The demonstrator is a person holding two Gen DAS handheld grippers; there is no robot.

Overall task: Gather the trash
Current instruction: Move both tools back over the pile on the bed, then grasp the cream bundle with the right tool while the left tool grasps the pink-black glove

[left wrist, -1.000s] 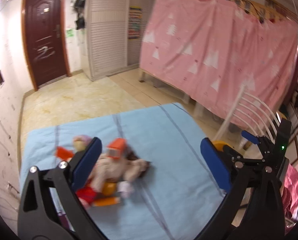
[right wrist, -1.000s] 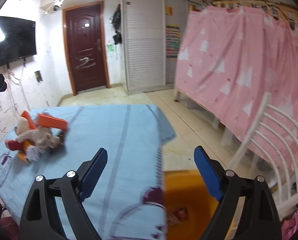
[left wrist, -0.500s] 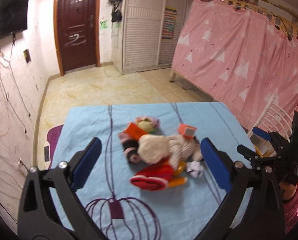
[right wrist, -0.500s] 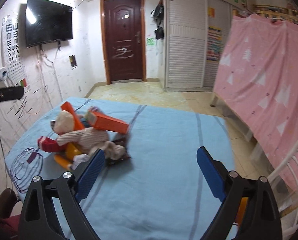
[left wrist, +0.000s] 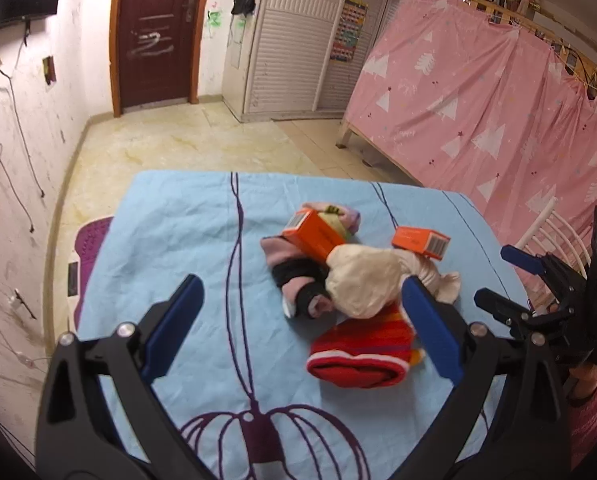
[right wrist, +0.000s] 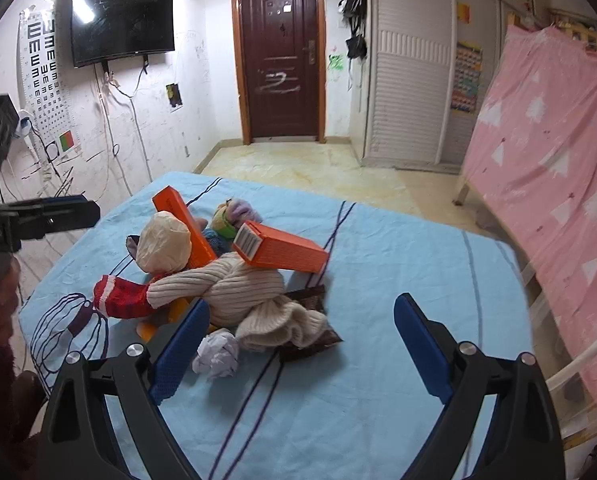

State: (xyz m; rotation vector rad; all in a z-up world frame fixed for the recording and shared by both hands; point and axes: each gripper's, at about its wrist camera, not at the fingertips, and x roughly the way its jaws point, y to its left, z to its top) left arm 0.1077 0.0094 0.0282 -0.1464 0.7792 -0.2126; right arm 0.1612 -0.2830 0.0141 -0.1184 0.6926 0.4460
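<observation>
Collection is judged not begun: 2 orange cartons [right wrist: 284,251] and paper ball [right wrist: 216,353] remain on the desk [right wrist: 398,360], with left tool [left wrist: 298,328] and right tool [right wrist: 300,344] held wide open, empty.

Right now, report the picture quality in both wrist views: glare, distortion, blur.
Left wrist view: sharp, fisheye bends the door and darkens the corners; even light, no glare on the pile. Right wrist view: also sharp; a lamp glares off the TV, and the pink curtain smears slightly at the right edge.
</observation>
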